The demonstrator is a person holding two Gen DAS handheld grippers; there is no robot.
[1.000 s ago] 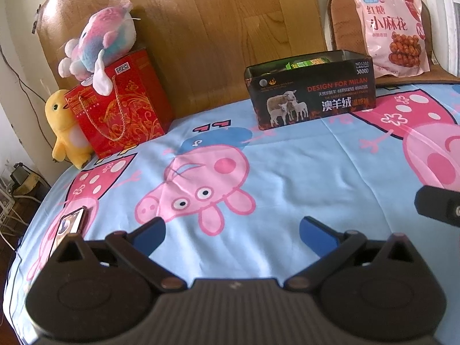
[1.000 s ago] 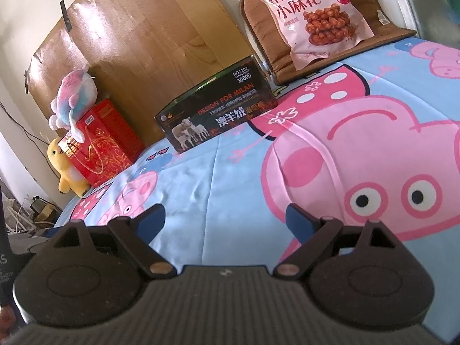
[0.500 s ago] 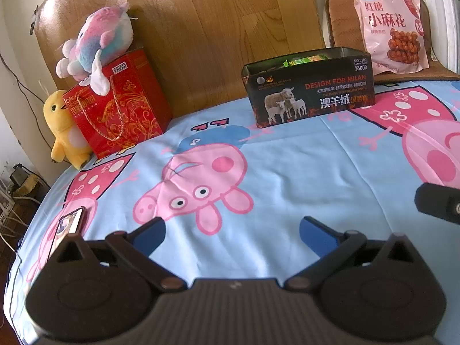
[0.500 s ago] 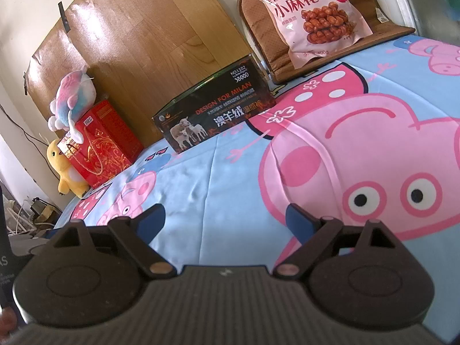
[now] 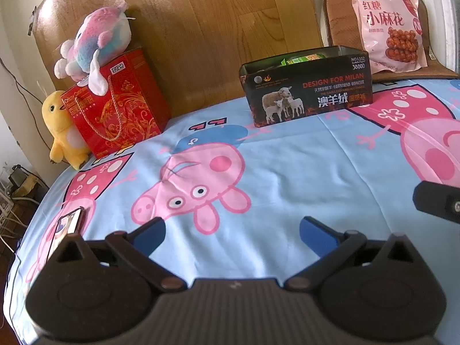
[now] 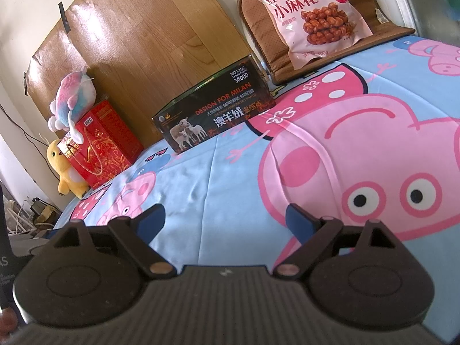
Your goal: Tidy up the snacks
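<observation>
Snacks here come in two places: one pink snack bag (image 5: 383,23) standing upright, its long axis vertical, leaning against the back of a brown-cushioned chair (image 5: 333,8) at the far right edge of the bed (image 5: 287,158), and green packets (image 5: 302,59) showing above the rim of one black open box (image 5: 307,89). The box lies with its long axis across the left wrist view, printed sheep side facing the cameras, at the far side of the bed against the wooden headboard (image 5: 215,28).

Both grippers hover over the cartoon sheet, well short of the box and bag. The left gripper (image 5: 231,231) has its blue fingers (image 5: 149,231) spread wide and empty; the right gripper (image 6: 225,220) is likewise wide and empty, the bag far ahead and to its right.

At the far left stand one red gift bag (image 5: 115,106), one pink-blue plush (image 5: 95,40) on top of it, and one yellow plush (image 5: 61,126) beside it. One phone (image 5: 67,224) lies near the left fingers.
</observation>
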